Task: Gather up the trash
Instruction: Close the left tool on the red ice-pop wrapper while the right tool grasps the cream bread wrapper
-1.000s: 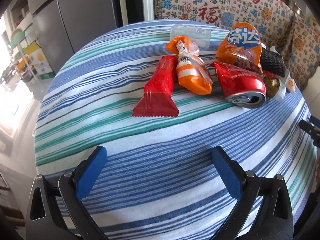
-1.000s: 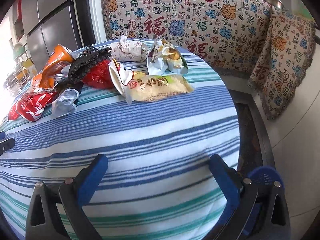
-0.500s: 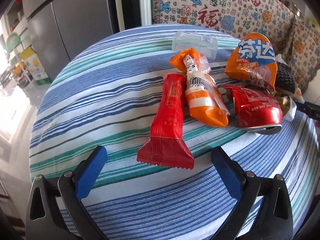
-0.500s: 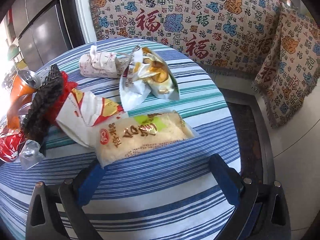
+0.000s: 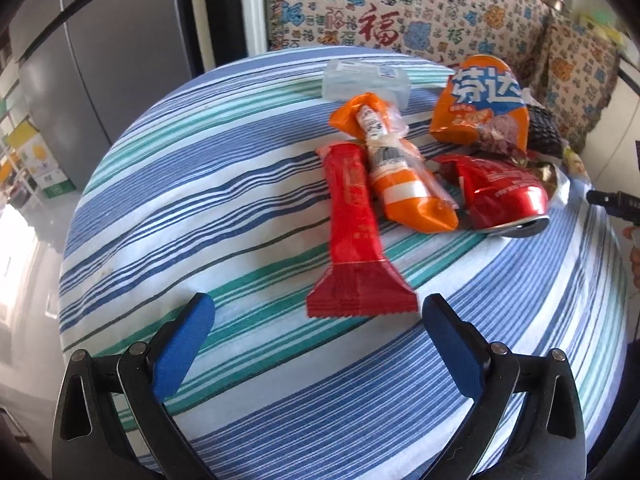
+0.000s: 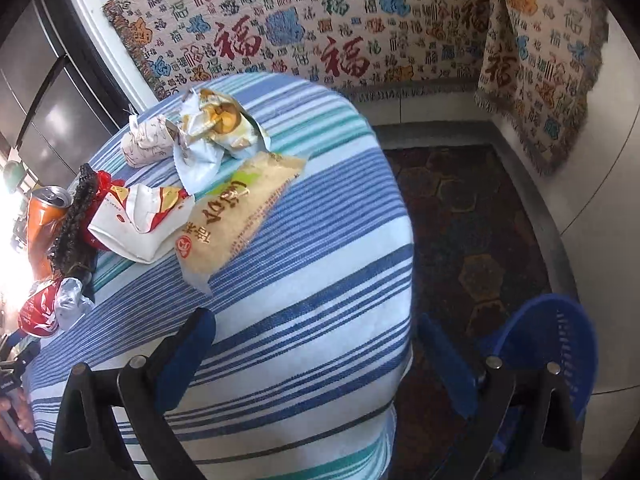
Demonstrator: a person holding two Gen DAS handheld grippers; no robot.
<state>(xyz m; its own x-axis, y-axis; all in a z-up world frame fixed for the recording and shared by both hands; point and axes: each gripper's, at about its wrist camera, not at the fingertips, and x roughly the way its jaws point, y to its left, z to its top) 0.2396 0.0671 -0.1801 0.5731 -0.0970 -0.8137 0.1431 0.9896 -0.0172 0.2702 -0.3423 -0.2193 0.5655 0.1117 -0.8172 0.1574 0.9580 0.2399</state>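
Both jaws are wide open, and the left gripper point(image 5: 316, 344) next needs to pinch the red wrapper point(image 5: 354, 236) just ahead

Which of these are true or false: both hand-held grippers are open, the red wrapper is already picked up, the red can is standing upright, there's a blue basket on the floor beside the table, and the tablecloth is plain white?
1. Both hand-held grippers are open. True: the left hand-held gripper and the right hand-held gripper hold nothing.
2. The red wrapper is already picked up. False: it lies flat on the tablecloth, just ahead of the left fingers.
3. The red can stands upright. False: it lies crushed on its side.
4. A blue basket sits on the floor beside the table. True.
5. The tablecloth is plain white. False: it has blue and green stripes.
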